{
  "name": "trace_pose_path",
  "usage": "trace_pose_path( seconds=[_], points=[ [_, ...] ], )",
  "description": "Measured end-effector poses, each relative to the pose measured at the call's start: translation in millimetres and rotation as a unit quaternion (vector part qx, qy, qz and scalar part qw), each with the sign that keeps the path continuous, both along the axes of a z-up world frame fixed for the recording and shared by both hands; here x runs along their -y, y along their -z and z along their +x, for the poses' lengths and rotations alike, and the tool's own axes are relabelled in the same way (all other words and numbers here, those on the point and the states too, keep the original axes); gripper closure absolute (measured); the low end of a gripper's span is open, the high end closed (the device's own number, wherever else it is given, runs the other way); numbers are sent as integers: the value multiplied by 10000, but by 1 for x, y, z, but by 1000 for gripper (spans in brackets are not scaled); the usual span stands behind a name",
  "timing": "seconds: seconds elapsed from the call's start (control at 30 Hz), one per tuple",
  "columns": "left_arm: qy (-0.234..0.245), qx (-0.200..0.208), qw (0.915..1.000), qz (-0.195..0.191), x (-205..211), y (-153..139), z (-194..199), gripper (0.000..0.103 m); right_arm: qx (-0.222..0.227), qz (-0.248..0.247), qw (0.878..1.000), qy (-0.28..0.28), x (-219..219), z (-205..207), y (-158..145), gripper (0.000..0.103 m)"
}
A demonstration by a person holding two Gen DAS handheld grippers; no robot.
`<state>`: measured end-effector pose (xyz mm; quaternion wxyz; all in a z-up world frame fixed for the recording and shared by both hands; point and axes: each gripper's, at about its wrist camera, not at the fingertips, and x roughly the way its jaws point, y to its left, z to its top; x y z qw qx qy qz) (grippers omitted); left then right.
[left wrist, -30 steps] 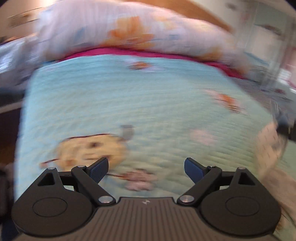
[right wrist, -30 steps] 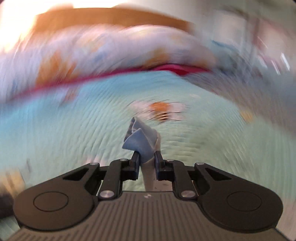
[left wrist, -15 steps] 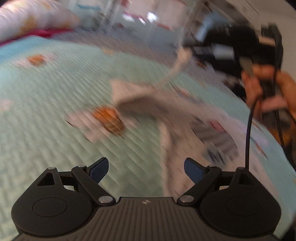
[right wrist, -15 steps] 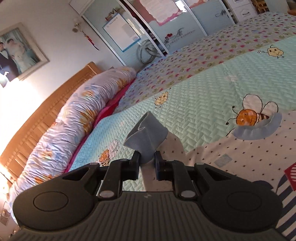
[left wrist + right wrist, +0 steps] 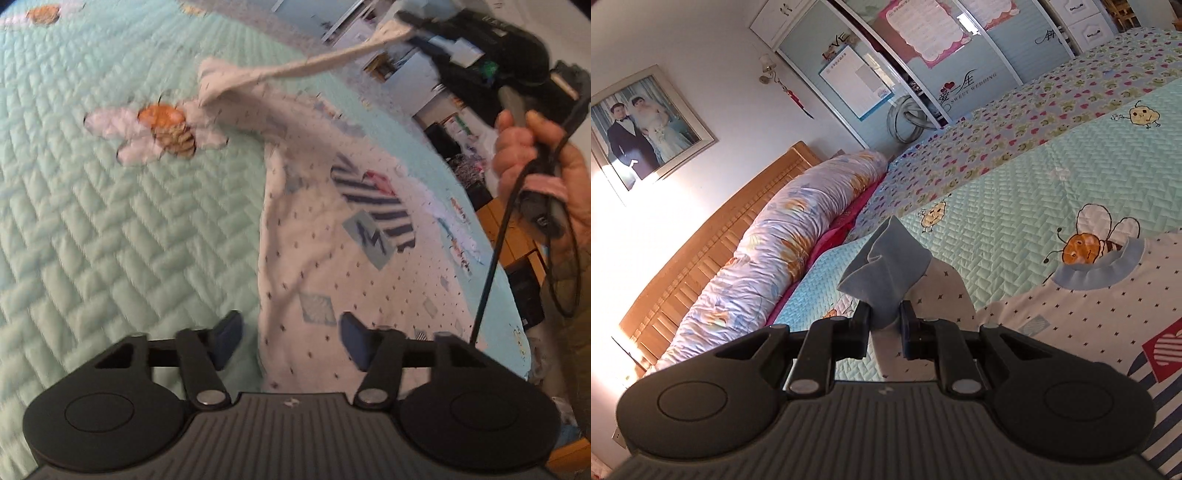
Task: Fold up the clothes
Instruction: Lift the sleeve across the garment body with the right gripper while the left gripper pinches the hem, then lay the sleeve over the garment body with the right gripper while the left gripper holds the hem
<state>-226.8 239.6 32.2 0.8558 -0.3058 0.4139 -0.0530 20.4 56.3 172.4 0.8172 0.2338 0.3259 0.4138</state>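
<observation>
1. A white dotted garment (image 5: 325, 266) is lying spread on a bed covered by a pale green quilt (image 5: 110, 221), its body carrying a navy-striped patch and small blue squares.

2. The left tongs (image 5: 290, 341) are hanging released over the garment's near end, the blue-padded fingers (image 5: 227, 338) standing wide apart with the fabric's left edge running between them; whether they are touching the cloth cannot be told.

3. The right tongs (image 5: 884, 326) are clenched on the garment's blue cuff (image 5: 884, 269), which is bunching up above the fingertips.

4. In the left wrist view, the sleeve (image 5: 314, 61) is stretching taut from the garment's shoulder up to the right tongs (image 5: 410, 22) at the top of the frame, lifted clear of the quilt.

5. A person's hand (image 5: 543, 173) is gripping the handle of the right tool, with a black cable (image 5: 495, 258) trailing down beside it.

6. A bee (image 5: 166, 133) printed on the quilt is showing just beside the garment's shoulder in the left wrist view, which is slightly blurred.

7. In the right wrist view, the blue ruffled collar (image 5: 1097, 266) is lying flat over a printed bee, and the garment's front is spreading to the lower right.

8. Beyond it, a long floral bolster (image 5: 768, 251) is resting against a wooden headboard (image 5: 713, 251), with a framed portrait (image 5: 642, 129) hanging on the wall and a wardrobe (image 5: 923, 55) standing past the far side of the bed.
</observation>
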Motion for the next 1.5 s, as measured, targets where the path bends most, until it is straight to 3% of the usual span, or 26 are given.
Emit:
trace_pose_path(
  seconds=[0.33, 0.4, 0.47, 0.53, 0.6, 0.73, 0.9, 1.0, 1.13, 1.27, 1.5],
  points=[
    [-179, -198, 9970, -725, -9, 11, 4, 51, -10, 62, 9999, -109, 5, -3, -2, 86],
    [-296, -234, 9954, -880, -16, 15, 3, 59, -44, 84, 9999, -135, 6, 0, -2, 86],
    [-409, -307, 9947, -891, -20, 17, 2, 84, -96, 89, 9999, -105, 7, 3, 0, 86],
    [-503, -364, 9943, -872, -24, 19, 0, 94, -145, 105, 9998, -63, 8, 7, 2, 86],
    [-506, -358, 9956, -705, -21, 16, 0, 100, -139, 70, 9999, -15, 5, 12, 3, 86],
    [-549, -358, 9969, -427, -14, 10, 3, 101, 71, -144, 9999, -18, -6, 15, 0, 86],
    [-558, -398, 9976, -57, -6, 1, 6, 101, 681, -371, 9970, 68, -16, 14, -22, 86],
    [-465, -403, 9978, 264, 3, -7, 8, 101, 1092, -218, 9933, 302, 1, 13, -42, 86],
    [-269, -417, 9968, 627, 19, -14, 14, 101, 1432, -14, 9860, 860, 60, 10, -55, 86],
    [-124, -488, 9951, 855, 33, -16, 21, 101, 1195, -167, 9838, 1326, 117, 21, -26, 86],
    [130, -612, 9902, 1252, 57, -19, 33, 101, 110, -362, 9816, 1873, 176, 43, 61, 86]
  ],
)
